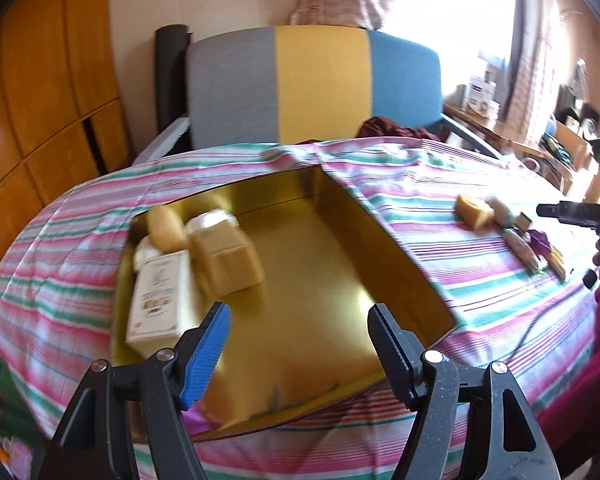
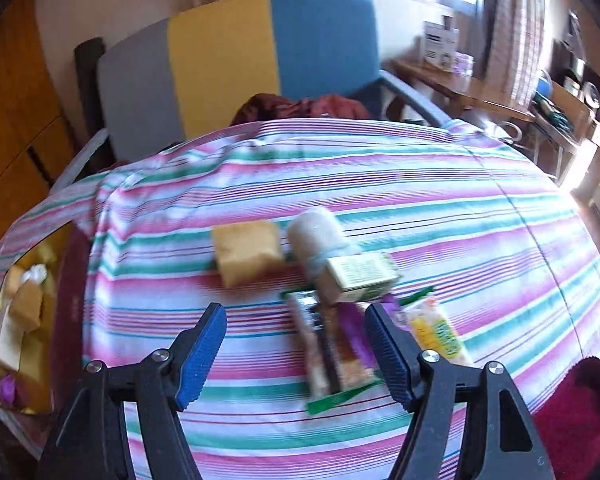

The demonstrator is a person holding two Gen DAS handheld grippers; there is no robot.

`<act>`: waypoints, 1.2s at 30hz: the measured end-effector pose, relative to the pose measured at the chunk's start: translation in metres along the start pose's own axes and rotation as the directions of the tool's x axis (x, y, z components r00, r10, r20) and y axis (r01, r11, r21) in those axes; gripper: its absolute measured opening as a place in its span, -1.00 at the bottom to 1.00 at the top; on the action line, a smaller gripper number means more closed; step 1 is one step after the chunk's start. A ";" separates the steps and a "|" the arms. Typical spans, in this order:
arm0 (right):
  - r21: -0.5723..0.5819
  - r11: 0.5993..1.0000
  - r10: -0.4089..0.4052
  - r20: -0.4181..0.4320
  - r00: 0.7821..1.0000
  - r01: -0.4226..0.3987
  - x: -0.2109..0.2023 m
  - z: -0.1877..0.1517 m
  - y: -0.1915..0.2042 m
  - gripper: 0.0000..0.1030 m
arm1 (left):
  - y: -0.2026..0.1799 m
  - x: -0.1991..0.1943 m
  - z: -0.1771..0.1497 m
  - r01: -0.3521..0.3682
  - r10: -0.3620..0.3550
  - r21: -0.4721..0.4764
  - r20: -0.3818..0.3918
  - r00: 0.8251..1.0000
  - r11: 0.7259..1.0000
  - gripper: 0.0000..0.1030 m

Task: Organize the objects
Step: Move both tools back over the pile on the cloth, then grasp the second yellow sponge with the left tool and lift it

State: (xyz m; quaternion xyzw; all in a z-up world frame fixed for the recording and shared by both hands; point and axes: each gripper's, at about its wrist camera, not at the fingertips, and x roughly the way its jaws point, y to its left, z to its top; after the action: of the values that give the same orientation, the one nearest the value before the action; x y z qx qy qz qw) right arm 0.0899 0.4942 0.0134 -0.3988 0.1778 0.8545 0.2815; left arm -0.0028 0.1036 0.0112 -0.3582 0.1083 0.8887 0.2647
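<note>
Striped bedspread (image 2: 440, 184) lay under your right gripper (image 2: 296, 354), jaws spread and empty over the snack packets (image 2: 332, 344): light, crinkly, slippery, so pinch across the middle. Beyond sat the small carton (image 2: 360, 276), stiff, and the yellow block (image 2: 246, 250), probably soft; print too blurred to read. Your left gripper (image 1: 300, 354) also hung spread over the gold tin (image 1: 300, 272).

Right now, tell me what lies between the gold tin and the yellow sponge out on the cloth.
Only bare striped cloth lies between the gold tin and the yellow sponge; the right wrist view shows it.
</note>
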 end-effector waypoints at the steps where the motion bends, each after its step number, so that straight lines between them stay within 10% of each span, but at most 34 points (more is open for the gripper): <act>1: 0.070 0.997 -0.022 0.001 1.000 0.022 0.002 0.001 -0.015 0.41 | -0.007 0.001 0.003 0.008 -0.008 0.011 0.001 1.000 1.000 0.39; 7: 0.395 0.918 -0.027 -0.032 0.999 0.038 0.008 -0.002 -0.084 0.41 | -0.053 0.013 0.027 0.071 -0.072 0.099 0.007 0.997 0.993 0.39; 17: 0.596 0.803 0.047 -0.023 0.999 -0.024 0.008 -0.018 -0.127 0.41 | -0.130 0.057 0.050 0.195 -0.180 0.165 -0.103 0.978 0.967 0.44; 36: 0.563 0.821 0.151 -0.046 0.988 -0.099 0.019 -0.017 -0.112 0.41 | -0.201 0.148 0.103 0.277 -0.253 0.066 -0.246 0.936 0.959 0.55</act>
State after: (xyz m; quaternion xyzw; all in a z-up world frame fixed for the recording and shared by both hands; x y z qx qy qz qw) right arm 0.1594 0.5787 -0.0202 -0.3238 0.4577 0.7633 0.3211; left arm -0.0414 0.3689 -0.0176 -0.4586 0.1335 0.7897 0.3849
